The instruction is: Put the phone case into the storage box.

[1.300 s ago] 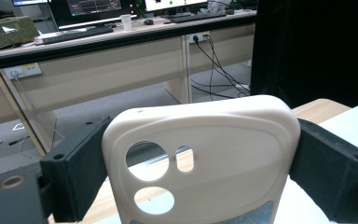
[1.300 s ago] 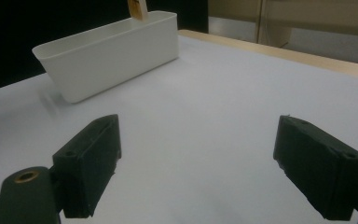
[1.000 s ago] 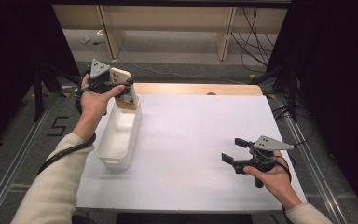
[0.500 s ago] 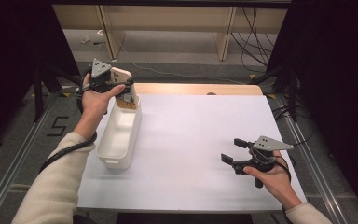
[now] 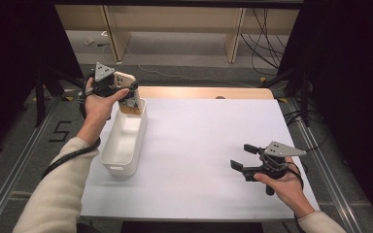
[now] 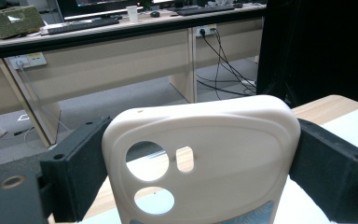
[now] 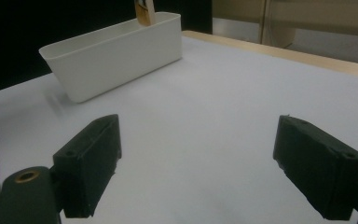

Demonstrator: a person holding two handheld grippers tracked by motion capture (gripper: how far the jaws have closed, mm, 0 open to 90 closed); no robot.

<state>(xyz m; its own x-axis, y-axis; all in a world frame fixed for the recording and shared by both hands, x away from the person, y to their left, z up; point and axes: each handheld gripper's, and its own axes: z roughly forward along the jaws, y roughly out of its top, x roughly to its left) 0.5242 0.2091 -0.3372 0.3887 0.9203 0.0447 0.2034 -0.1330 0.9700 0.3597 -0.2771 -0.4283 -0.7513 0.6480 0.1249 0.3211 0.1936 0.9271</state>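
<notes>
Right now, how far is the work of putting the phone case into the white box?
Done: the left tongs grip the phone case by its edges. In hand: the case is upright over the far end of the white box. Left: lower and release it. The right tongs are open and idle.

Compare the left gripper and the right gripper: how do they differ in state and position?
The left gripper grips a cream plastic phone case between its fingers; the right gripper holds nothing, its fingers apart. The left gripper is raised over the far end of the white plastic rectangular bin; the right gripper sits low over the white table, away from the bin. Both have black fingers.
</notes>
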